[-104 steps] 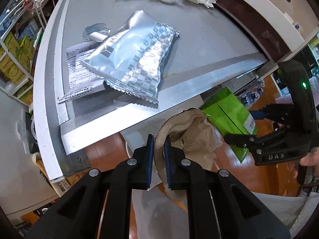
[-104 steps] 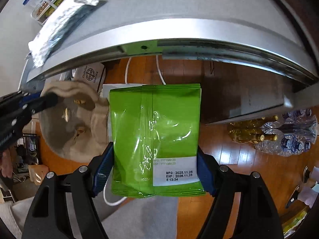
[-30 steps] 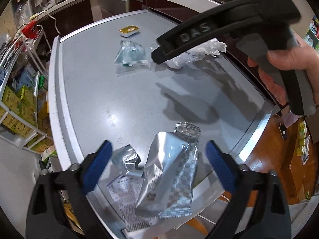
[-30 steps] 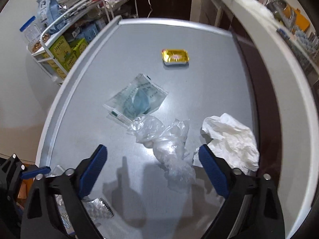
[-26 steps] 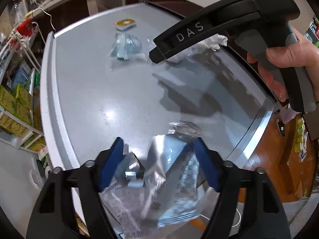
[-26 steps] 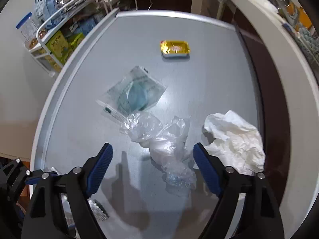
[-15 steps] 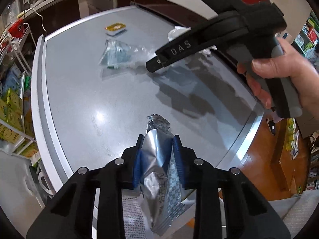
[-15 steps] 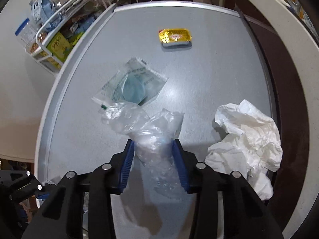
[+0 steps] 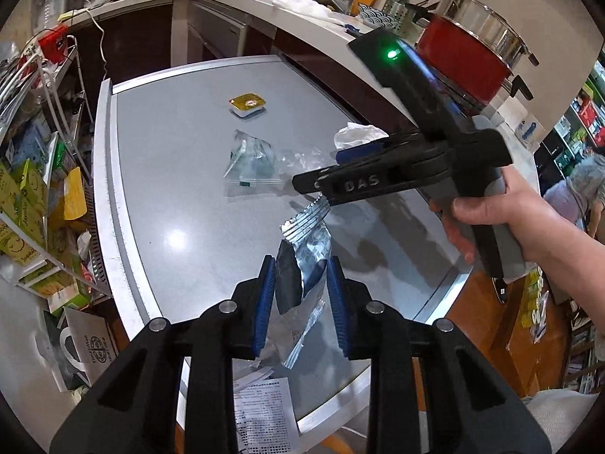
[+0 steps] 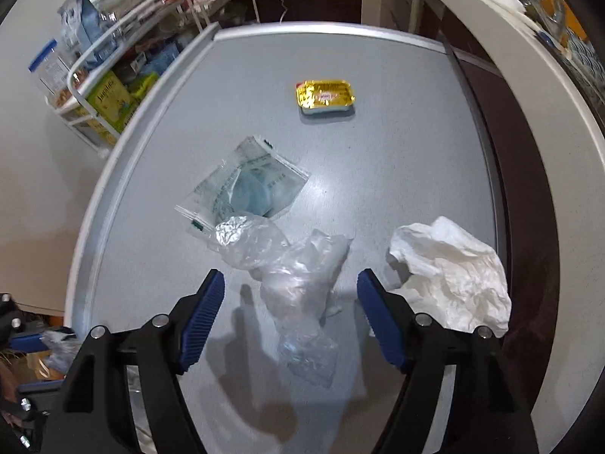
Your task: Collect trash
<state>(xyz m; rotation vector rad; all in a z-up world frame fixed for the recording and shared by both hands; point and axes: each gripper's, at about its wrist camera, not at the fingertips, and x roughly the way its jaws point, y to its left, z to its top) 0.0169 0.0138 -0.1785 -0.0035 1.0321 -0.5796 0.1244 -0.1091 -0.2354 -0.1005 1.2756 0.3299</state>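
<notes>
My left gripper [image 9: 300,295] is shut on a silver foil snack bag [image 9: 304,249] and holds it up above the near edge of the grey table [image 9: 174,159]. My right gripper [image 10: 291,314] is open, its blue pads on either side of a crumpled clear plastic bag [image 10: 298,276] that lies on the table. A white crumpled tissue [image 10: 453,283] lies to the right of it, a clear zip bag [image 10: 245,185] beyond it and a gold-lidded tub [image 10: 325,94] farther back. The right gripper also shows in the left wrist view [image 9: 314,185].
A printed paper slip [image 9: 264,412] lies at the table's near edge. A wire rack of boxes [image 9: 30,174] stands left of the table. A kitchen counter with a red pot [image 9: 469,49] runs along the right. A white paper bag [image 9: 87,344] stands on the floor at the left.
My left gripper closed on the silver bag and lifted it off the table. My right gripper closed round the clear plastic bag half a second ago and has now opened again.
</notes>
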